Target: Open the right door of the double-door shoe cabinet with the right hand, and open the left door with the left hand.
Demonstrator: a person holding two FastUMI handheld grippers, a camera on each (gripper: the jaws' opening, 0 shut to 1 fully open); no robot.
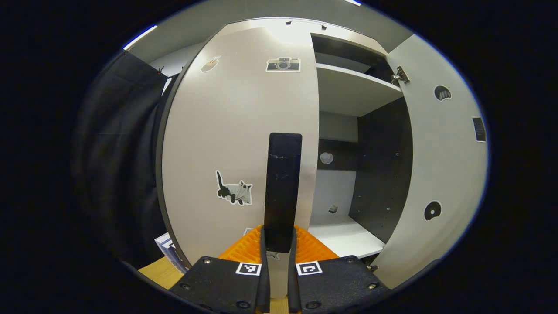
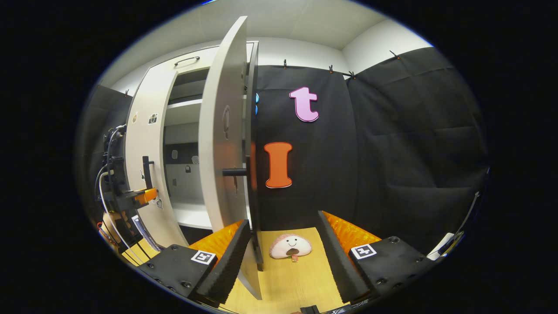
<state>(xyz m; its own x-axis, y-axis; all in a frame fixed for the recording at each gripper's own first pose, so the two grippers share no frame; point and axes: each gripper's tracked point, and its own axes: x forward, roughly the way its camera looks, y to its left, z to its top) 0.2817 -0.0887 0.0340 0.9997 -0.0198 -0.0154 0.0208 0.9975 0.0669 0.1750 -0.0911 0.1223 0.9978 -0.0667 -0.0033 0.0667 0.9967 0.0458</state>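
Behind right door, plush toy

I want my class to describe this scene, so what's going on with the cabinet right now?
A person is opening a two-door cabinet with a gripper in each hand. The right door already stands wide open, and the right gripper sits beside its edge with jaws apart, gripping nothing. The left gripper has its jaws closed on the left door's handle; that door looks shut or barely opened.
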